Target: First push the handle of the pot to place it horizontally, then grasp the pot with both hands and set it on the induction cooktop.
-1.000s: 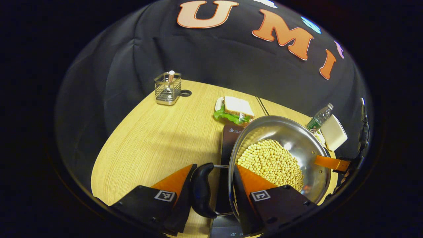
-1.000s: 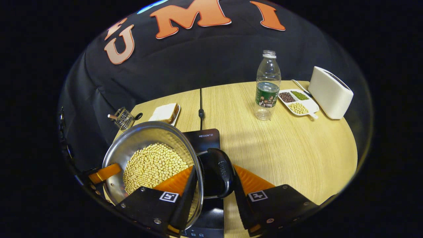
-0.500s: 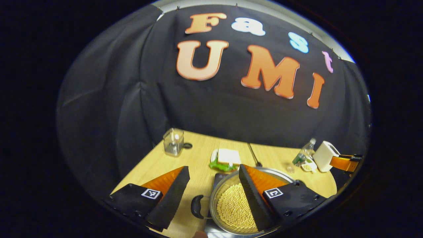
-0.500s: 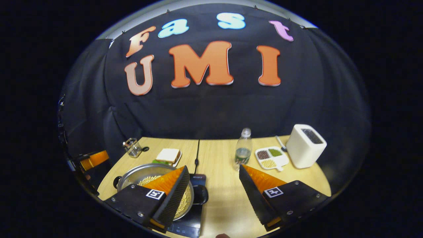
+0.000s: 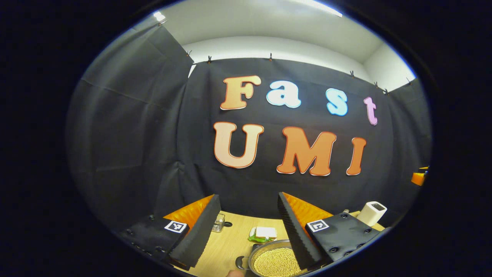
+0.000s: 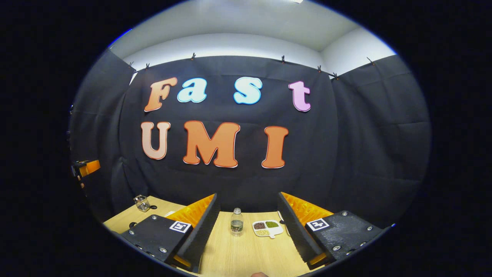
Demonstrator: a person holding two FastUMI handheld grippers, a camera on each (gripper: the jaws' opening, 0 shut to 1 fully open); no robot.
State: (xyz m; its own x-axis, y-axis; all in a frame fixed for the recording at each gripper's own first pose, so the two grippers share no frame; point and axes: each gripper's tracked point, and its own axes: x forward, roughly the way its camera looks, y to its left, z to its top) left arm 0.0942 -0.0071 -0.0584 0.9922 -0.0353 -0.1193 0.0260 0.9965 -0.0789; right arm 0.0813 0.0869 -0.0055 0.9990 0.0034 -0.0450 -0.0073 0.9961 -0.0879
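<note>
Both grippers have risen and tipped up since a second ago, letting go of the pot's handles. Left gripper (image 5: 249, 231) gapes wide, holding nothing; below it at 6 o'clock the pot (image 5: 275, 262) of beans sits on the table (image 5: 230, 242), a sandwich (image 5: 263, 233) behind it, a toaster (image 5: 372, 212) at 4 o'clock. Right gripper (image 6: 248, 229) is equally wide and empty, framing a bottle (image 6: 236, 222) and bean tray (image 6: 268, 227). No writing on any item is legible.

The wooden table (image 6: 246, 254) carries a bottle (image 6: 236, 222) and divided dish (image 6: 267, 228).
</note>
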